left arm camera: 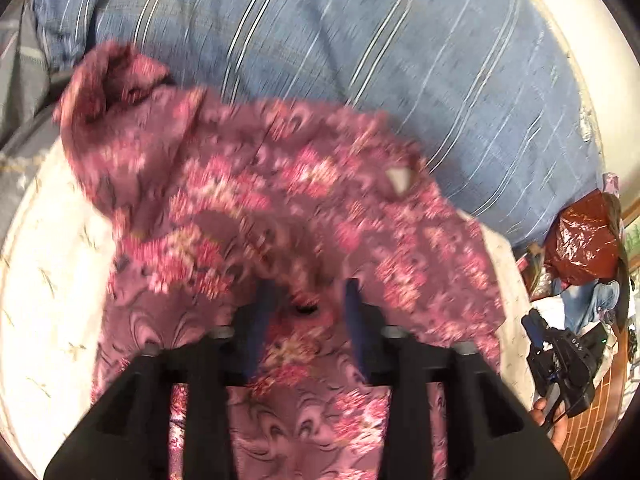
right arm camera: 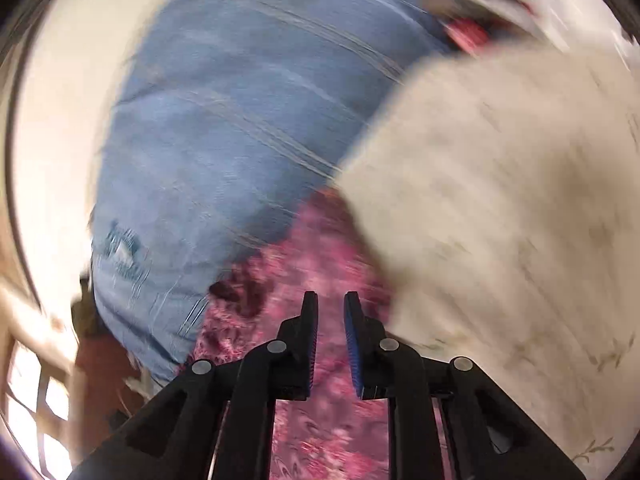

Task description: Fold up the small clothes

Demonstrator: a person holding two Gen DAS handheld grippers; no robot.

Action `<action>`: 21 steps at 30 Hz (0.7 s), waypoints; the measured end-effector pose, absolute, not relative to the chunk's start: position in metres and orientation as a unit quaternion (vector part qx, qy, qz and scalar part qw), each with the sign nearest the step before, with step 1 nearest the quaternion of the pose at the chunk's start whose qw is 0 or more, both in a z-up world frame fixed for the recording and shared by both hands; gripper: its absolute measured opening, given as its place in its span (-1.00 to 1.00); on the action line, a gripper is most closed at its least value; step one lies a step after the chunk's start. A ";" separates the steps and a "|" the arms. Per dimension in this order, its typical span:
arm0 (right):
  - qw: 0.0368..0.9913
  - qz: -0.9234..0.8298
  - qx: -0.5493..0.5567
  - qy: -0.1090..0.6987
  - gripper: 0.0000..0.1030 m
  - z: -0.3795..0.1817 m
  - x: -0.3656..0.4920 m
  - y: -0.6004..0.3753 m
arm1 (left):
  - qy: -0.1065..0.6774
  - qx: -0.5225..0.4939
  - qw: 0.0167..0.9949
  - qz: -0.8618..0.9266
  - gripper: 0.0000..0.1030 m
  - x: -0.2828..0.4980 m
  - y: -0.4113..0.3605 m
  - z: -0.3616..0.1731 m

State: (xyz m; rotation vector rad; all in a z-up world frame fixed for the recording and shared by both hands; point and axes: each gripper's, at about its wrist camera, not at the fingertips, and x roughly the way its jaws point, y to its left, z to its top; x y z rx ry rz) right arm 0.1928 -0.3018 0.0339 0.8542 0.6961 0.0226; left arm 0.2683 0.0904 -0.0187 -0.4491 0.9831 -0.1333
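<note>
Pink floral garment (left arm camera: 280, 200) lies spread ahead of and under your left gripper (left arm camera: 308, 292), its jaws apart; your right gripper (right arm camera: 331, 304) hangs unclenched above it.

White letters "DAS" on the right gripper (left arm camera: 560, 354) body

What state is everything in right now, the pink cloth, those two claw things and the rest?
Pink floral garment: rumpled, partly spread on the bed, not yet folded.
Left gripper: open, over the garment, nothing pinched.
Right gripper: jaws slightly apart, nothing between them.
Blue striped pillow: lying behind the garment.
White bedsheet: spread under the garment.
Red plastic bag: crumpled, beside the bed.
</note>
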 end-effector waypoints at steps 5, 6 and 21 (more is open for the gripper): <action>0.888 0.055 0.289 0.354 -0.30 0.043 0.230 -0.243 | 0.480 -0.189 0.855 -0.055 0.11 0.292 0.070 -0.027; 0.890 0.053 0.266 0.367 -0.30 0.036 0.237 -0.232 | 0.490 -0.187 0.850 -0.052 0.11 0.296 0.069 -0.036; 0.899 0.063 0.206 0.382 -0.13 -0.022 0.243 -0.207 | 0.481 -0.141 0.864 0.048 0.57 0.344 0.177 0.029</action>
